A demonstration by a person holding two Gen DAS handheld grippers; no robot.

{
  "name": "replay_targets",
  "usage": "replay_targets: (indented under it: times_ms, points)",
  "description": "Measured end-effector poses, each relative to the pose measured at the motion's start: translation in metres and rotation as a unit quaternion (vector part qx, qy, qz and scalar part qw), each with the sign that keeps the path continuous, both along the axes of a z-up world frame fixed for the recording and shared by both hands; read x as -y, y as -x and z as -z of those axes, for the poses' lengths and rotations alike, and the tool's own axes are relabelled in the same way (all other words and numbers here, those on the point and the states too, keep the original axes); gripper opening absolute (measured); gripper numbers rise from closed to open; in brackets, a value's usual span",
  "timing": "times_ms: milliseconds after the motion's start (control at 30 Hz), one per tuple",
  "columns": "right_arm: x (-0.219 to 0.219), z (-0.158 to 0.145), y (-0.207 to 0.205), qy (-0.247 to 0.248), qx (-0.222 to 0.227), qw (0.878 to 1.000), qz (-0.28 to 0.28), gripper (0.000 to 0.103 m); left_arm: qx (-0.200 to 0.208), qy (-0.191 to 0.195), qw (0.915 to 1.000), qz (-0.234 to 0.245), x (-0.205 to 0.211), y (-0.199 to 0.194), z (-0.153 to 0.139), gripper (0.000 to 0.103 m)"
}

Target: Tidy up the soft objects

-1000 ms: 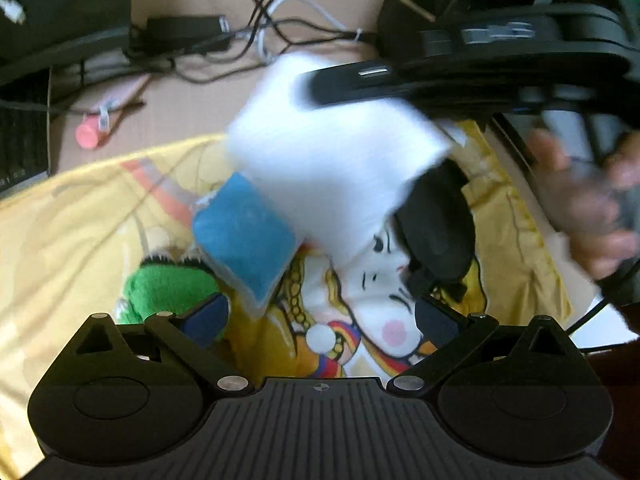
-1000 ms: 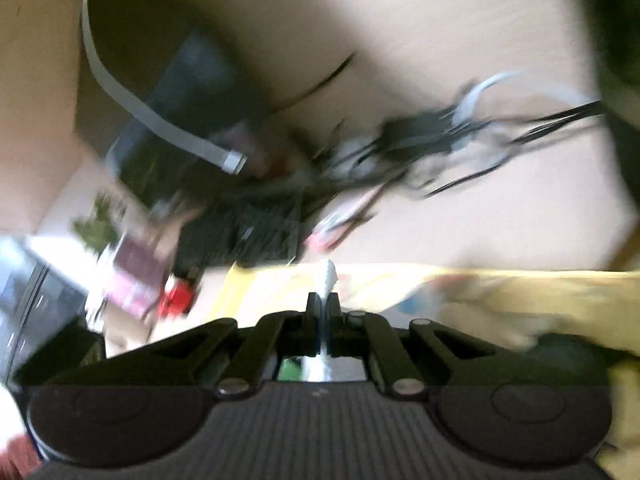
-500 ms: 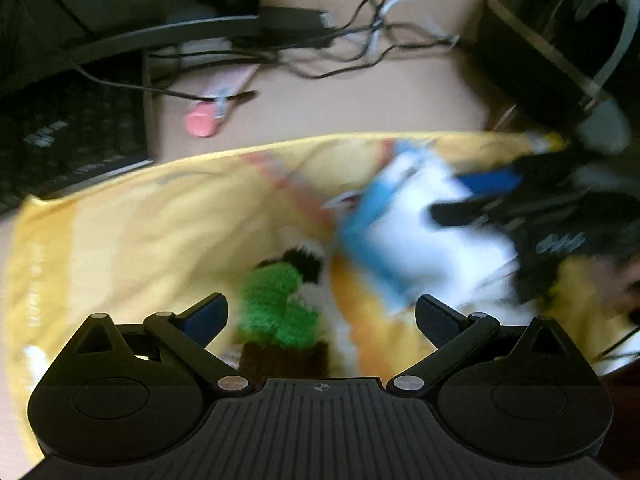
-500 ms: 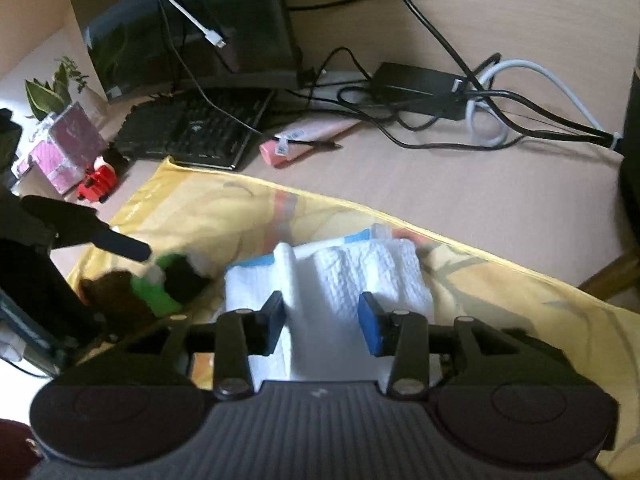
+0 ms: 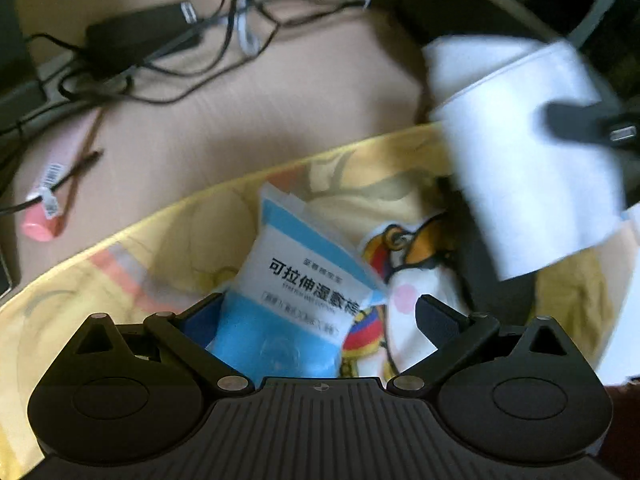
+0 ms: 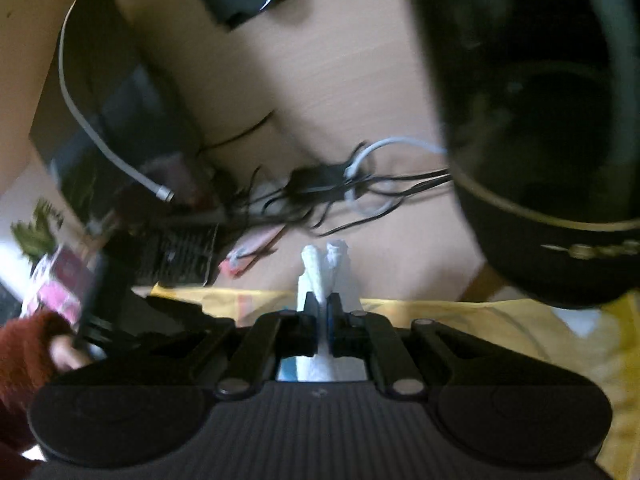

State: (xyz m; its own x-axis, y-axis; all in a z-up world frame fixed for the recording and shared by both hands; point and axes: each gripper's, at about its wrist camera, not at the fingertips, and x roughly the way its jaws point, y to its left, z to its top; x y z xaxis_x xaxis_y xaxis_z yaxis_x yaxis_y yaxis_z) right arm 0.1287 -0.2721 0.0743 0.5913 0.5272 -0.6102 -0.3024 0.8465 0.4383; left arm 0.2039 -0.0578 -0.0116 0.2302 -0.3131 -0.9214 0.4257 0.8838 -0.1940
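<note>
A blue and white packet [image 5: 296, 280] with printed characters lies on a yellow cartoon-print cloth [image 5: 140, 248]. My left gripper [image 5: 320, 308] hangs open just above it, one finger on each side of the packet, pads apart from it. A folded white towel [image 5: 528, 168] hangs in the air at the upper right, blurred, with a black finger of the other gripper on it. In the right wrist view my right gripper [image 6: 322, 308] is shut on this white towel [image 6: 324, 264]. A crumpled tip sticks out past the pads, above the cloth's edge [image 6: 500, 320].
On the wooden desk behind the cloth lie a power adapter with tangled cables [image 5: 136, 36] and a pink tube [image 5: 44, 216]. A keyboard [image 6: 184, 256] and monitor [image 6: 112, 112] stand far left. A large dark rounded object [image 6: 540, 120] looms at right. A red-sleeved hand [image 6: 28, 344] is at left.
The right gripper, open around the white towel on the cloth half a second ago, has shut on it and lifted it. The left gripper moved from the green plush to over the packet.
</note>
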Motion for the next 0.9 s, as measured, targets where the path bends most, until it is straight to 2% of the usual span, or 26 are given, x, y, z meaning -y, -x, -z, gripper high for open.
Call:
replay_targets:
  times_ms: [33,100,167,233,267,333,433,500,567,633,733,833,900]
  points:
    - [0.006,-0.001,0.003,-0.002,0.002,1.0,0.011,0.005,0.004,-0.005,1.0,-0.001,0.005,0.001,0.001,0.101]
    - [0.012,0.001,0.008,-0.008,-0.001,1.0,0.02,0.005,0.016,0.003,0.9999,-0.005,0.009,0.008,-0.006,0.072]
    - [0.016,0.003,0.012,-0.014,-0.005,1.0,0.024,0.005,0.018,0.021,0.9995,-0.016,0.011,0.019,-0.015,0.067]
    - [0.012,0.005,0.012,-0.028,-0.011,0.999,0.017,0.005,0.026,0.041,0.9987,-0.012,0.014,0.038,-0.023,0.072]
    - [0.009,0.005,0.011,-0.036,-0.014,0.999,0.011,0.005,0.025,0.053,0.9982,-0.004,0.015,0.049,-0.026,0.083]
    - [-0.003,0.006,0.009,-0.064,-0.024,0.998,-0.016,0.005,0.028,0.073,0.9969,0.008,0.017,0.07,-0.028,0.095]
    - [-0.032,0.019,0.002,-0.112,-0.07,0.988,-0.079,0.005,0.028,0.076,0.9967,0.005,0.016,0.084,-0.024,0.095]
    - [-0.054,0.036,0.002,-0.072,-0.095,0.988,-0.102,0.005,0.015,0.087,0.9959,-0.02,0.007,0.084,-0.018,0.095]
    - [-0.075,0.053,0.002,-0.031,-0.12,0.984,-0.125,0.005,-0.008,0.115,0.9921,-0.051,-0.005,0.083,-0.01,0.095]
    - [-0.08,0.063,0.009,0.029,-0.118,0.985,-0.125,0.005,-0.02,0.133,0.9884,-0.07,-0.015,0.087,-0.006,0.095]
    - [-0.071,0.067,0.015,0.042,-0.119,0.984,-0.123,0.005,-0.006,0.136,0.9868,-0.088,-0.022,0.09,-0.007,0.097]
    - [-0.06,0.072,0.016,0.061,-0.128,0.985,-0.103,0.005,-0.01,0.142,0.9841,-0.107,-0.022,0.083,-0.006,0.098]
    - [-0.049,0.075,0.019,0.072,-0.128,0.985,-0.088,0.005,-0.015,0.132,0.985,-0.11,-0.018,0.083,-0.007,0.1]
